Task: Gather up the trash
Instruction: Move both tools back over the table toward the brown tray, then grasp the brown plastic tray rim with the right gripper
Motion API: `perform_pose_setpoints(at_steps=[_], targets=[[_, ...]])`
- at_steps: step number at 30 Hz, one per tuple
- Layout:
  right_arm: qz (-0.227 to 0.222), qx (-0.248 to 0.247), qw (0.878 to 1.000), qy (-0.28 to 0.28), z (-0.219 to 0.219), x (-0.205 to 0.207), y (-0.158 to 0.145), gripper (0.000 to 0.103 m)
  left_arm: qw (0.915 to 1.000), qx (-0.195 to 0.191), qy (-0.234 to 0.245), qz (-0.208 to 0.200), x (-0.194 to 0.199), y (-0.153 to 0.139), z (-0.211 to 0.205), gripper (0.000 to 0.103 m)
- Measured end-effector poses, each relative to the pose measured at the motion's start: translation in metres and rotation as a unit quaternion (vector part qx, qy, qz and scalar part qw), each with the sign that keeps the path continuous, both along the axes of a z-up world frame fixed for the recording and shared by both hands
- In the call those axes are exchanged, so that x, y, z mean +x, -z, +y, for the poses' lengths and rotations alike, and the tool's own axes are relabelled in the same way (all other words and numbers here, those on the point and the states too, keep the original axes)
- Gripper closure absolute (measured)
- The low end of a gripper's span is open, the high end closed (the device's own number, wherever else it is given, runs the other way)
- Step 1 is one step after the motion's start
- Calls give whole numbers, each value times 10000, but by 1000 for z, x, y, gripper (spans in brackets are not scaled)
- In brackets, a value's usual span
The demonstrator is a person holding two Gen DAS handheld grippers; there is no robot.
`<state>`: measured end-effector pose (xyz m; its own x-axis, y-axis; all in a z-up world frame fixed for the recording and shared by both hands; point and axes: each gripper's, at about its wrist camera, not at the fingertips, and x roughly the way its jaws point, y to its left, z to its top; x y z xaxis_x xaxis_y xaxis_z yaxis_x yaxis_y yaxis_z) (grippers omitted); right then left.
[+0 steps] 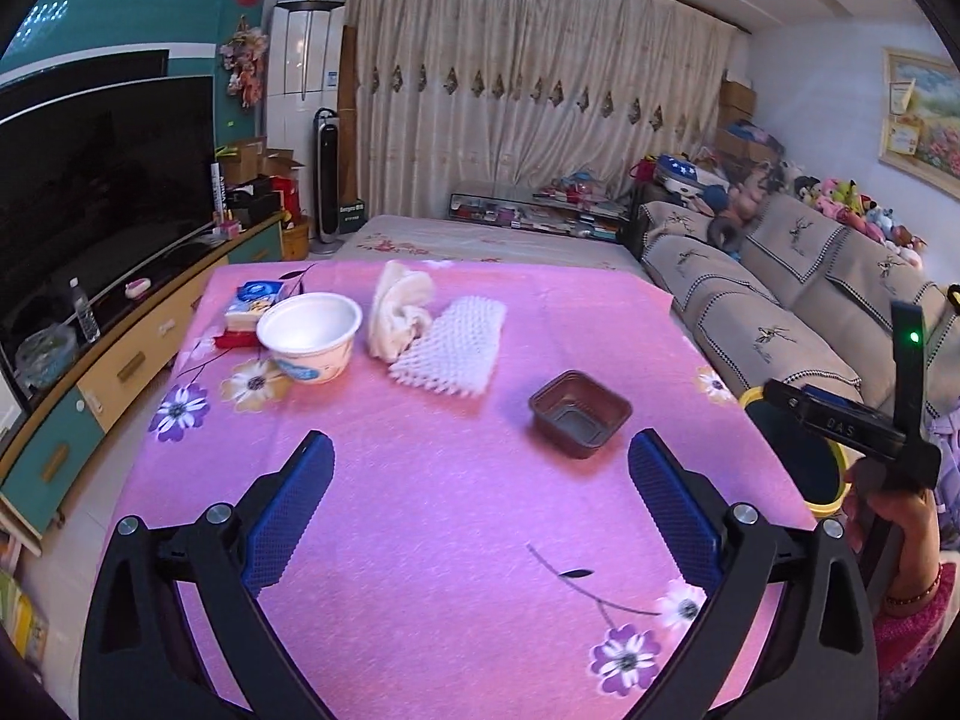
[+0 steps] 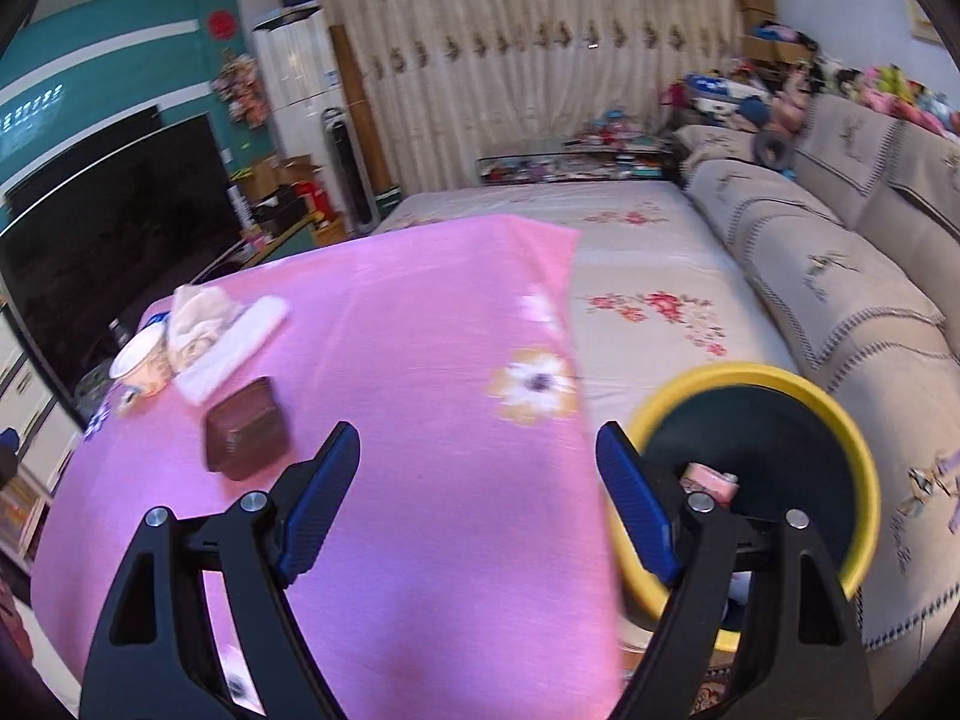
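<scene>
A brown plastic tray (image 1: 579, 413) sits on the pink floral tablecloth (image 1: 420, 510), just beyond my open, empty left gripper (image 1: 480, 468). Farther back lie a white foam fruit net (image 1: 453, 343), a crumpled cream tissue (image 1: 397, 307), a white paper bowl (image 1: 312, 336) and a blue-white packet (image 1: 255, 299). My right gripper (image 2: 478, 459) is open and empty over the table's right edge. The tray (image 2: 245, 427) shows left of it. A yellow-rimmed bin (image 2: 750, 468) stands right of the table with a pink item (image 2: 711, 481) inside.
A TV (image 1: 90, 180) on a cabinet (image 1: 138, 360) stands to the left. A sofa (image 1: 780, 300) runs along the right. A bed (image 2: 630, 276) with floral cover lies beyond the table. The right gripper's body (image 1: 840, 420) shows in the left wrist view.
</scene>
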<state>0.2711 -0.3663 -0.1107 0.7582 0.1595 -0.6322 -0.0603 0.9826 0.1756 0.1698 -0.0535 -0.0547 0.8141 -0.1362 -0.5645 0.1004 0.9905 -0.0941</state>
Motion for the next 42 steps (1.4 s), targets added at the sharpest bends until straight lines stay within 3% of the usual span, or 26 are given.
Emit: perform_pose_setpoints(at_steps=[6,14,26,31,36,42], targets=[[204,-61,9970,-744,61,32,2,27,9998,-164,3,97,-2,10,8,6],[540,-460,9922,-1022,112,64,22,55,9997,-164,-2,156,2,19,11,6],[864,-492,9887,-1120,131,83,43,61,9991,-263,10,340,12,35,12,6],[908,-522,9880,-1131,132,83,46,86,9988,-304,10,381,14,37,12,6],[810,-491,9890,-1132,130,78,42,95,9984,-308,34,467,17,42,11,6],[632,-430,9912,-1082,122,68,31,97,9984,-278,73,480,18,44,7,6]])
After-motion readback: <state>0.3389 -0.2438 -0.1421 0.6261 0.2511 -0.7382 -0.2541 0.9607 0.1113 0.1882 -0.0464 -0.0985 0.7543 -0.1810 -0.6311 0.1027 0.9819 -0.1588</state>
